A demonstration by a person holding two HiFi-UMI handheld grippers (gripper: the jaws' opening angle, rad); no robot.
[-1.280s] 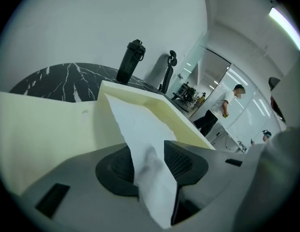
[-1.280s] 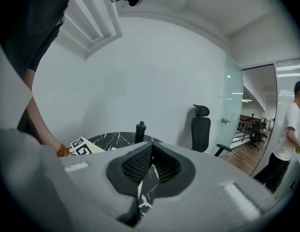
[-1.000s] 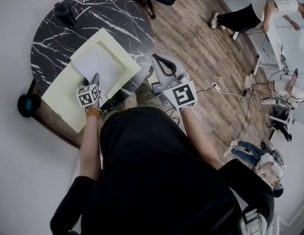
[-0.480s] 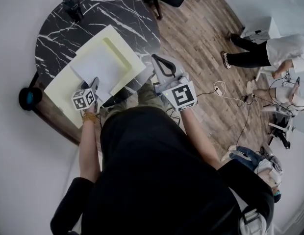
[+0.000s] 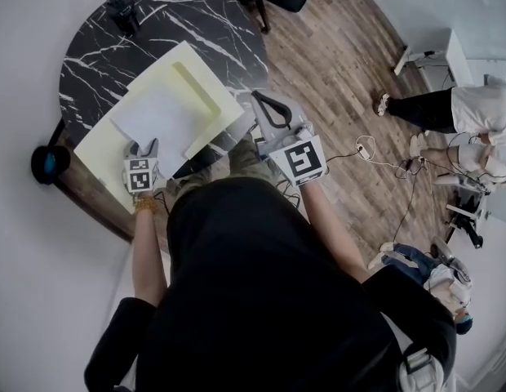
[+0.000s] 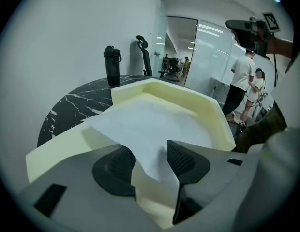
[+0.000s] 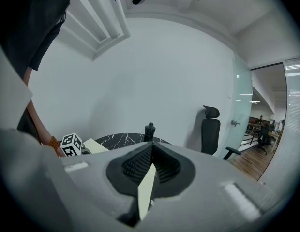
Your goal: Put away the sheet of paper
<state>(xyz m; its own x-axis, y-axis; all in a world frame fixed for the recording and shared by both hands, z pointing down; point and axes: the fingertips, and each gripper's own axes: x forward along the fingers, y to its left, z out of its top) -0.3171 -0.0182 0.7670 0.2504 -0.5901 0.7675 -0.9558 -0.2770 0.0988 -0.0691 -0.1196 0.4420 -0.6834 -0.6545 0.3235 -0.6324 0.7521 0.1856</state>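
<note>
Left claw (image 6: pixel 150 161): you hold its jaws apart, a clear gap between the pads. The near corner of the sheet runs into that gap; neither pad is pressing on it.
Left claw, head view (image 5: pixel 143 149): it sits at the near edge of the folder, jaws pointing away from you over the sheet's corner.
Right claw (image 7: pixel 152 154): your jaws are together, clamped on a thin pale yellow strip seen edge-on, which reads as an edge of the folder.
Right claw, head view (image 5: pixel 261 104): you hold it off the surface's right rim, beside the folder's right corner.
Sheet of paper (image 5: pixel 159 117): white, lying flat in the open folder, turned askew to it, one corner toward your left claw. In the left gripper view (image 6: pixel 150 122) it covers most of the folder's floor.
Pale yellow folder (image 5: pixel 102 149): open on the surface, raised walls at its far side (image 6: pixel 210 112).
Surface (image 5: pixel 200 23): round, black with white veining (image 6: pixel 72 108).
Black bottle (image 5: pixel 122 11): upright at the surface's far edge, well apart from the folder (image 6: pixel 111 65).
Office chair (image 7: pixel 211 129): black, against the wall.
</note>
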